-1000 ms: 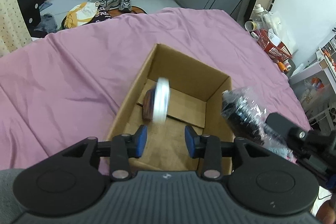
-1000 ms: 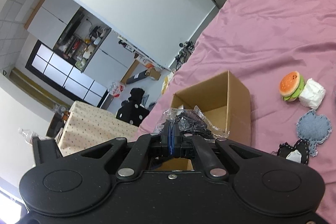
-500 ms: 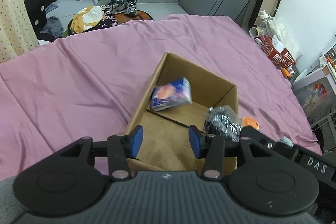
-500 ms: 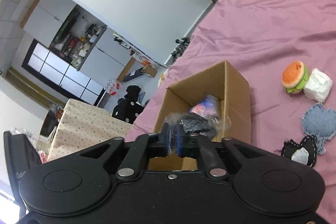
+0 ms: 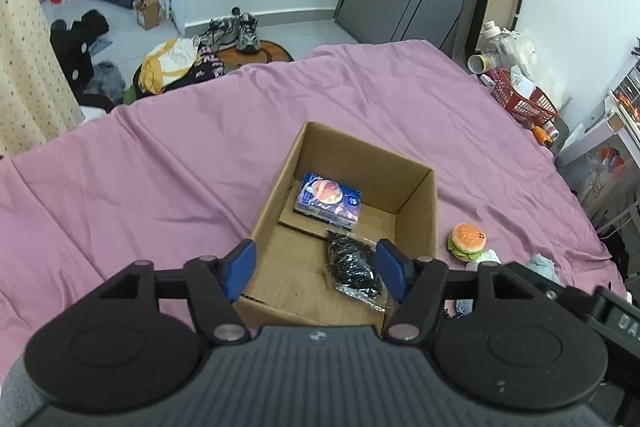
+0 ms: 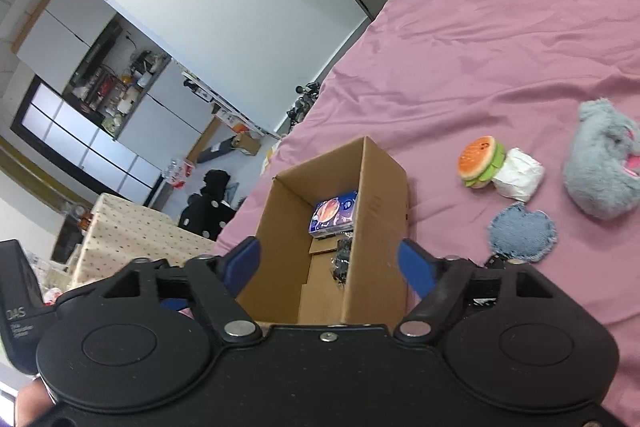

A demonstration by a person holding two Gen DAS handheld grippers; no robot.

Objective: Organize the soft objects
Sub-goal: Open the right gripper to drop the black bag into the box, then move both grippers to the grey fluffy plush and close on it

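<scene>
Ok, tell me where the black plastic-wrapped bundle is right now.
In the left wrist view, the black bundle lies on the cardboard box floor, near its right wall, just nearer the camera than the blue packet.

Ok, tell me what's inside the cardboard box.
The cardboard box holds a blue packet and a black item in clear plastic. The left gripper hides its near corner.

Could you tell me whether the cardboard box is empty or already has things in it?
Not empty. The cardboard box holds a blue packet and a black plastic-wrapped bundle on its floor.
</scene>
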